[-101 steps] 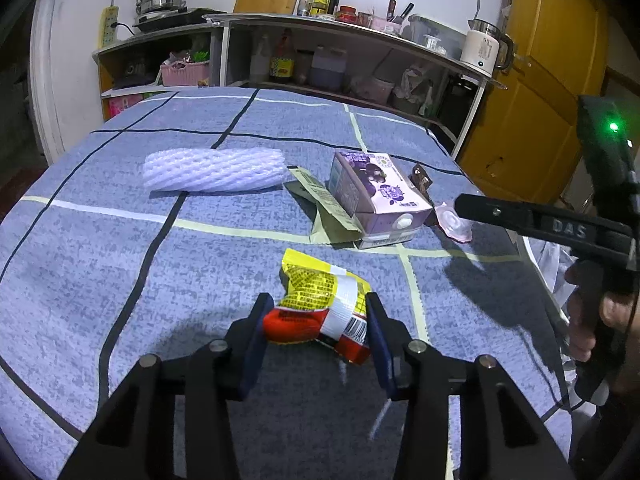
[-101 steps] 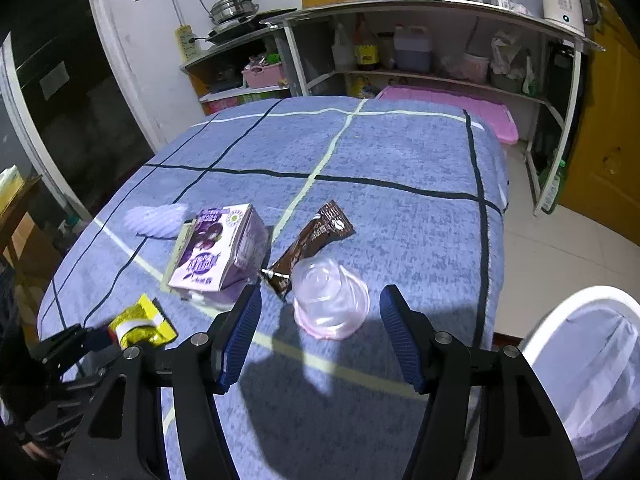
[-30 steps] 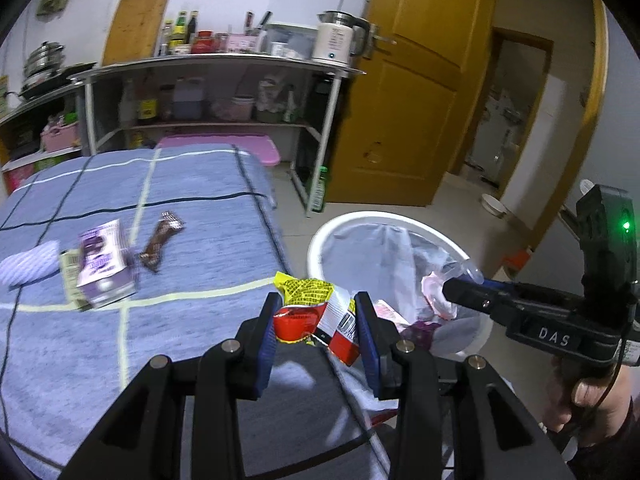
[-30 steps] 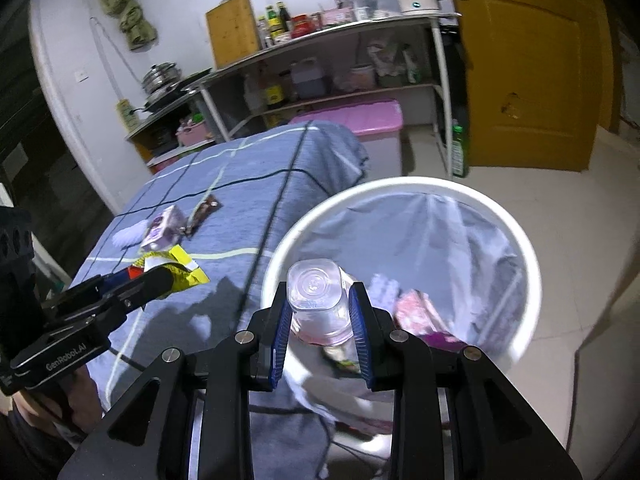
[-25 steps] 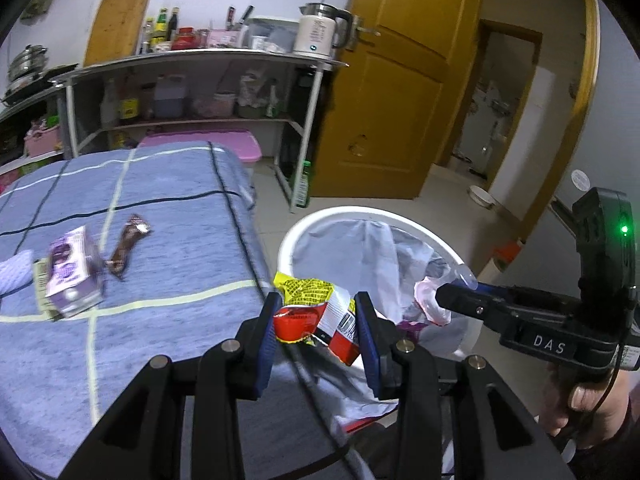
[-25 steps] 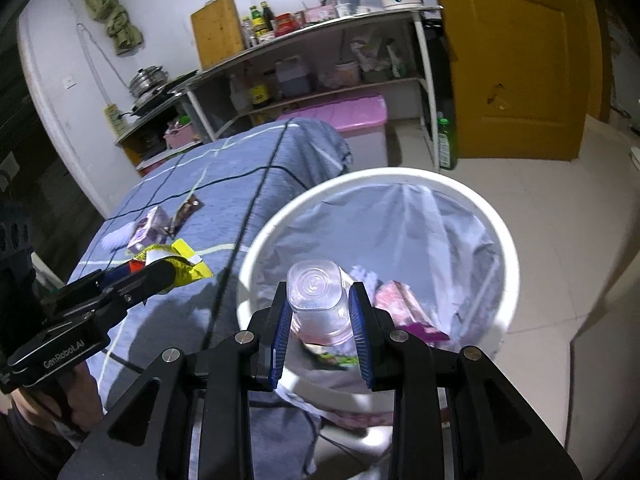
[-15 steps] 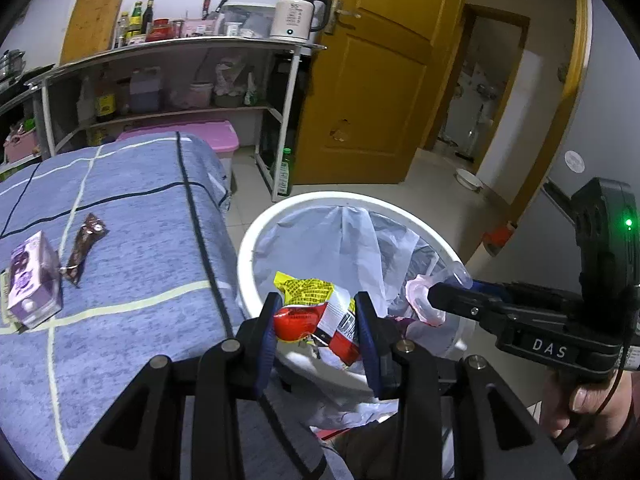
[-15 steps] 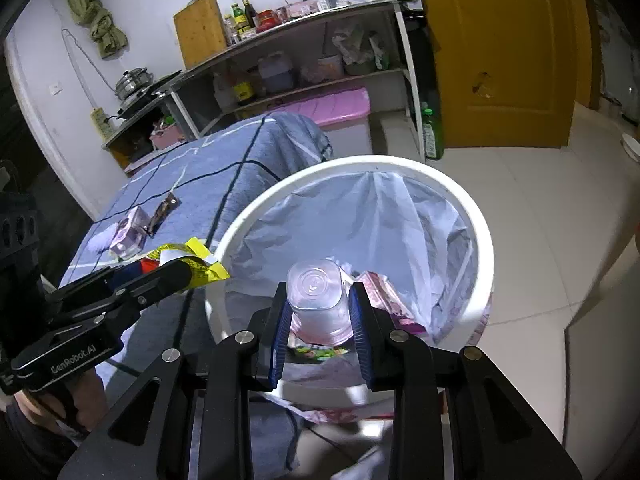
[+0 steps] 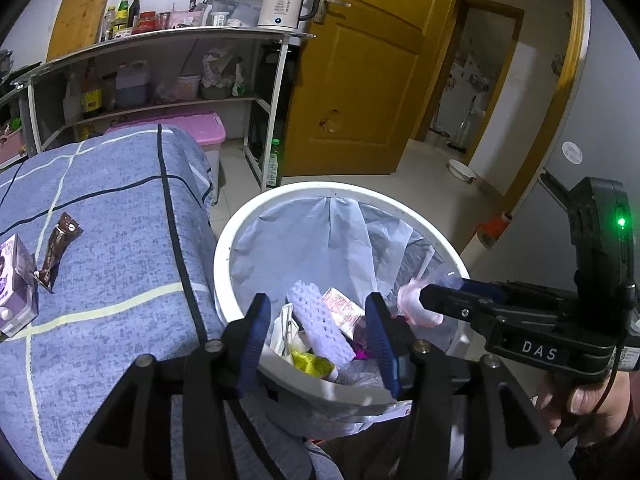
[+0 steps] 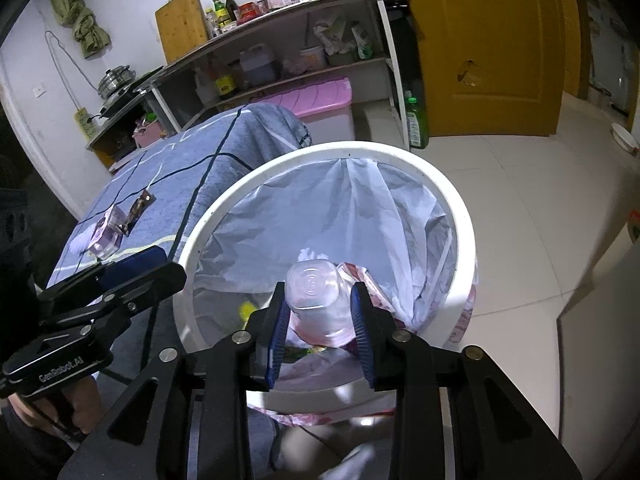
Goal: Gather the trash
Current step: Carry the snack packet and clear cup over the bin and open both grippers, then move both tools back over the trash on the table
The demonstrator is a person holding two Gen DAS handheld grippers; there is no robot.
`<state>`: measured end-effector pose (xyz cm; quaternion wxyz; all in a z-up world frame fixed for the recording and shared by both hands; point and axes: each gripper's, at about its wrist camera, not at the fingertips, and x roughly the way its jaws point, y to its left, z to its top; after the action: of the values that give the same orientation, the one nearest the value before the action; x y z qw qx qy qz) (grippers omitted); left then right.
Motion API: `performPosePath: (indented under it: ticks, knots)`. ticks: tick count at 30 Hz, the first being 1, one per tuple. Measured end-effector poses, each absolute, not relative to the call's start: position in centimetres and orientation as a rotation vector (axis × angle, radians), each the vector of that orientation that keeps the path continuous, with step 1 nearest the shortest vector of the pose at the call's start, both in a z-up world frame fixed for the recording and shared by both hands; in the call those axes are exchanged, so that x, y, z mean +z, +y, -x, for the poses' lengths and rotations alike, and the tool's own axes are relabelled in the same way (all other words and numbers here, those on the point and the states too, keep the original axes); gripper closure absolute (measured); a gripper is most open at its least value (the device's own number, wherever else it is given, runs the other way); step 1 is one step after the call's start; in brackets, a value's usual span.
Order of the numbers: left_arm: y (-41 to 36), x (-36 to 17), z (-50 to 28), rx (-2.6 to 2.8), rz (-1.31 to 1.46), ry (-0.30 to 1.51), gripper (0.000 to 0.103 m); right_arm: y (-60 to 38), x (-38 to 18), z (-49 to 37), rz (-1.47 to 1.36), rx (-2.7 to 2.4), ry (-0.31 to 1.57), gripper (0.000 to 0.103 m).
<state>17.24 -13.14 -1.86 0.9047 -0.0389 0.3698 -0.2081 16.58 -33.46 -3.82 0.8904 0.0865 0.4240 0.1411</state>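
Note:
A white bin [image 9: 224,248] with a pale liner stands beside the table, and both grippers hang over it. My left gripper [image 9: 318,304] has its jaws opening, with nothing between them. The yellow-red snack packet [image 9: 310,362] lies below in the bin, next to a white foam net [image 9: 320,328]. My right gripper [image 10: 319,292] has its jaws opening, and its pads still touch the sides of a clear plastic cup [image 10: 316,300] held bottom-up over the bin [image 10: 460,216]. In the left wrist view the right gripper [image 9: 432,300] reaches in from the right.
A purple carton [image 9: 16,280] and a brown wrapper [image 9: 56,246] lie on the blue checked table [image 9: 120,240] left of the bin. Behind stand a metal shelf [image 9: 160,36], a pink box [image 9: 188,128] and a yellow door [image 9: 360,80]. Tiled floor lies to the right.
Both grippers swung from the table to above the bin. The left jaws opened and the snack packet dropped into the bin. The right jaws widened a little around the cup.

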Motion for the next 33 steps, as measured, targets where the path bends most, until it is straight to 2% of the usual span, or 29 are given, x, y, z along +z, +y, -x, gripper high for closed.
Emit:
performPosePath:
  ticks: [3, 33]
  knots:
    - [-12.9, -1.8, -17.1, -0.426, 0.084, 0.760, 0.052, -33.3, -3.8, -16.5, -0.179, 0.298, 0.874, 0.059]
    - [-6.0, -0.6, -11.5, -0.274, 0.155, 0.705, 0.052, -28.0, -0.5, -12.5, -0.119, 0.438, 0.782, 0.059]
